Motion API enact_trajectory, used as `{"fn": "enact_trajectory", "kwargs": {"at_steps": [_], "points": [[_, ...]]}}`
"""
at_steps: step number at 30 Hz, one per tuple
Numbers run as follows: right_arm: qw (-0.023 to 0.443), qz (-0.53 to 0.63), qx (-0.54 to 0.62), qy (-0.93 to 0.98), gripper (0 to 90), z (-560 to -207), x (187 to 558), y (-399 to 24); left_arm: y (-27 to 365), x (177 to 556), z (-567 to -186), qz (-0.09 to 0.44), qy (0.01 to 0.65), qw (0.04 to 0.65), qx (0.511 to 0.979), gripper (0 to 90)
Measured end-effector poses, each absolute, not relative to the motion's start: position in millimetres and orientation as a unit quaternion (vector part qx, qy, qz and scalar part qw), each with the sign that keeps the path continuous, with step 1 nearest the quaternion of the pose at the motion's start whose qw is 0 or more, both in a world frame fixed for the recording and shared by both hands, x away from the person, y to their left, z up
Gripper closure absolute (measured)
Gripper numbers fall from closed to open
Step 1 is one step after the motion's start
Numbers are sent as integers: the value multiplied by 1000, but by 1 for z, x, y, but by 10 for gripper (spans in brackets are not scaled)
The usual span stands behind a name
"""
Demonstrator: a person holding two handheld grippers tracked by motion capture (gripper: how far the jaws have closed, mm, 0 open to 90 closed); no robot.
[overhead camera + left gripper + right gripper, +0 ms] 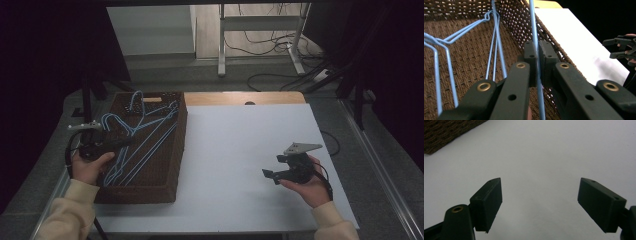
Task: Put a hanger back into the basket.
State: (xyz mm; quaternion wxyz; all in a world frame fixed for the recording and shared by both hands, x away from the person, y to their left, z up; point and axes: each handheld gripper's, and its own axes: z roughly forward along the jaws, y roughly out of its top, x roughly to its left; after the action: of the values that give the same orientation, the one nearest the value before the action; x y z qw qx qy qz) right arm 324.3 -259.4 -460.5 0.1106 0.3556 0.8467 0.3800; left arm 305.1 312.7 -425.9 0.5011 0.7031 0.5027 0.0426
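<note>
Hangers, blue wire, piled in brown wicker basket.
L gripper clamped on one hanger's wire inside basket; R gripper wide open, empty, over white tabletop.

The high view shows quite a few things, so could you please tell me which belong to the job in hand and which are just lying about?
In the job: left gripper, blue hanger it clamps, wicker basket.
Lying about: floor cables, metal frame, idle right gripper.
</note>
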Motion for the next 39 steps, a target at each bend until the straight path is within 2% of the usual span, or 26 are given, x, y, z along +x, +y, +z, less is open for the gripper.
{"fn": "enact_trajectory", "kwargs": {"at_steps": [13,23,30,33,36,39], "points": [[110,379,353,849,199,-461,324,-258,306,317,-436,37,499,488,715,852],[111,376,353,849,199,-461,324,-258,314,310,-431,32,479,512,713,857],[112,375,352,850,199,-461,323,-257,315,320,-445,20,502,472,724,854],[113,375,352,850,199,-460,323,-258,318,324,-448,30,538,437,720,858],[113,375,352,850,199,-460,324,-258,321,327,-452,54,577,395,713,813],[115,374,349,852,199,-460,323,-257,324,326,-452,90,595,378,703,680]]}}
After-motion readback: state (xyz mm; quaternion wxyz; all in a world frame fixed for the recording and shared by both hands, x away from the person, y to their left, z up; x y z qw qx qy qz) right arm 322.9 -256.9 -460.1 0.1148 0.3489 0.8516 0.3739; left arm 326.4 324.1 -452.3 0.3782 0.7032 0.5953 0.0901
